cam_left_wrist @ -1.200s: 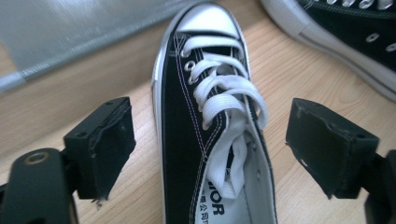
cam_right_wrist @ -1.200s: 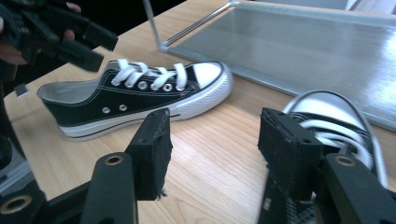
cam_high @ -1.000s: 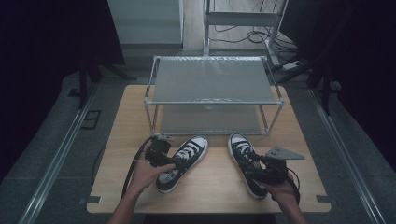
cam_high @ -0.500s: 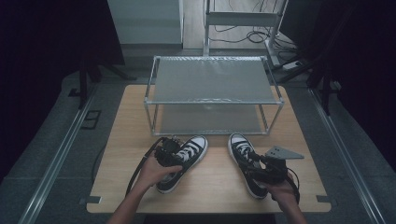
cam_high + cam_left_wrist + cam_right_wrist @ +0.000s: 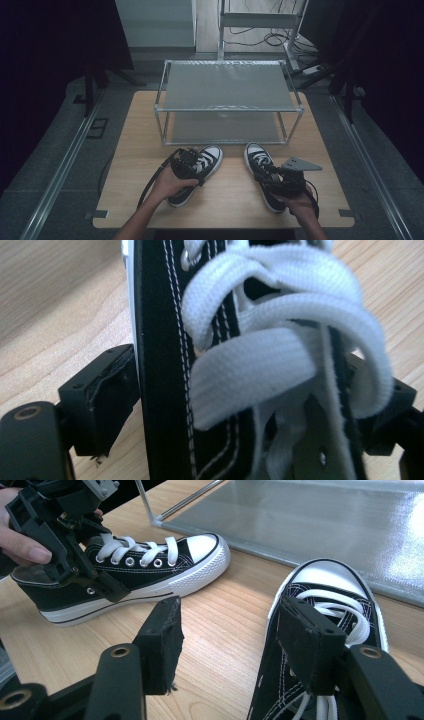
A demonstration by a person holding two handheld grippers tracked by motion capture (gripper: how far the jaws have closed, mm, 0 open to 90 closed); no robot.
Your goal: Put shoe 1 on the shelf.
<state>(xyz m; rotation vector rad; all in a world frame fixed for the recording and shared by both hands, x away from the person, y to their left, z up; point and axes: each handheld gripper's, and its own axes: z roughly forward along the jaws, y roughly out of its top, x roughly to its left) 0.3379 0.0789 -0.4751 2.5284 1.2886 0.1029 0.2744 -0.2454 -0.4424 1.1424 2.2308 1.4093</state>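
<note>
Two black high-top sneakers with white laces lie on the wooden table (image 5: 230,197). My left gripper (image 5: 189,162) (image 5: 247,400) has come down over the left shoe (image 5: 210,156) (image 5: 160,365) (image 5: 150,570). Its wide jaws straddle the laced upper, one on each side, and the canvas does not look squeezed. My right gripper (image 5: 272,176) (image 5: 227,645) rests at the heel end of the right shoe (image 5: 257,155) (image 5: 325,590). It is open: one pad hangs over bare table, the other lies against the shoe's side by the laces.
A two-level metal rack (image 5: 227,107) (image 5: 310,515) with mesh shelves stands at the back of the table, just beyond the shoes' toes. Bare wood lies between the shoes and along the front edge. Cables trail from both grippers.
My left gripper has moved right and down, from beside the left shoe onto its laced upper. The right gripper and both shoes have stayed put.
</note>
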